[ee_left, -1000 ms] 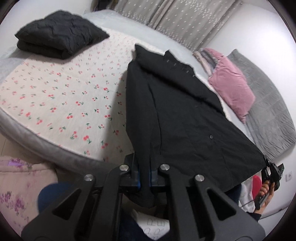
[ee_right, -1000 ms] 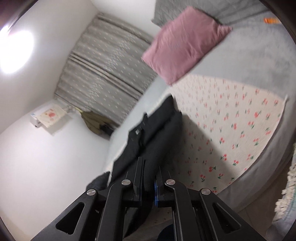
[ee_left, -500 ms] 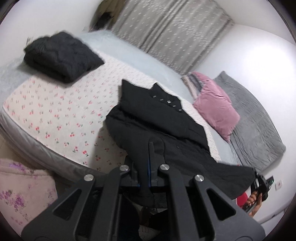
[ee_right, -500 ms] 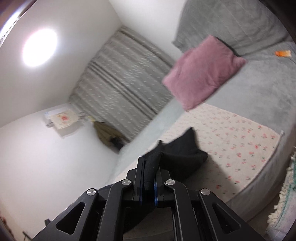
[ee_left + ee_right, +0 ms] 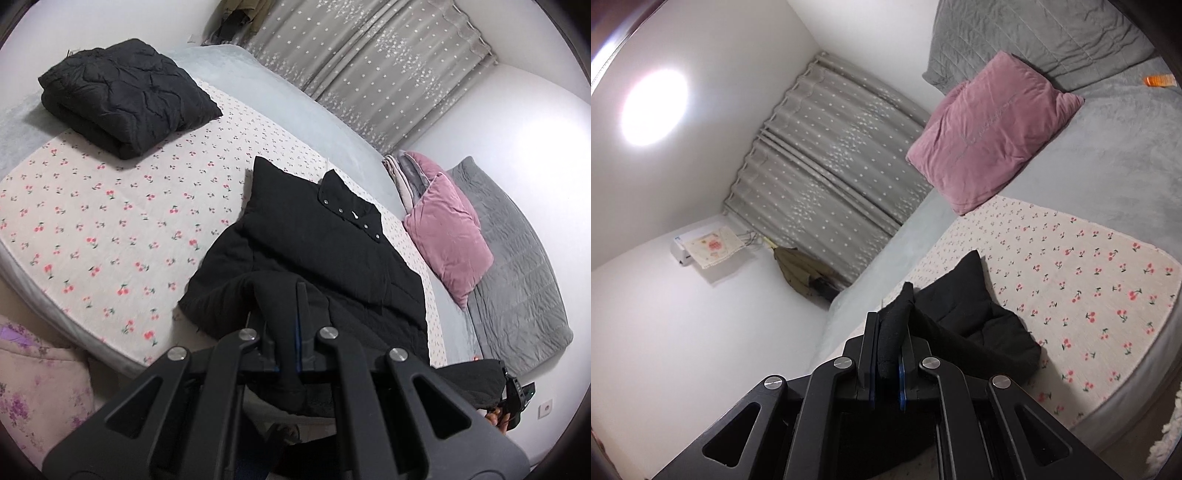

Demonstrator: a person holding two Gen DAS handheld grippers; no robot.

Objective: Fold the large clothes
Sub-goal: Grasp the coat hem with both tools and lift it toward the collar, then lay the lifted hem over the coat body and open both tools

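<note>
We see the left gripper (image 5: 286, 325) clamped on the near hem of the black coat (image 5: 314, 243), the right gripper (image 5: 888, 347) clamped on another fold of it. The coat lies across the cherry-print sheet (image 5: 110, 221), collar far. No readable writing shows anywhere.

Both wrist cams sit close behind tools, angled over bed (image 5: 92, 229), sharing coat (image 5: 314, 240) & pillow (image 5: 990, 129).
</note>
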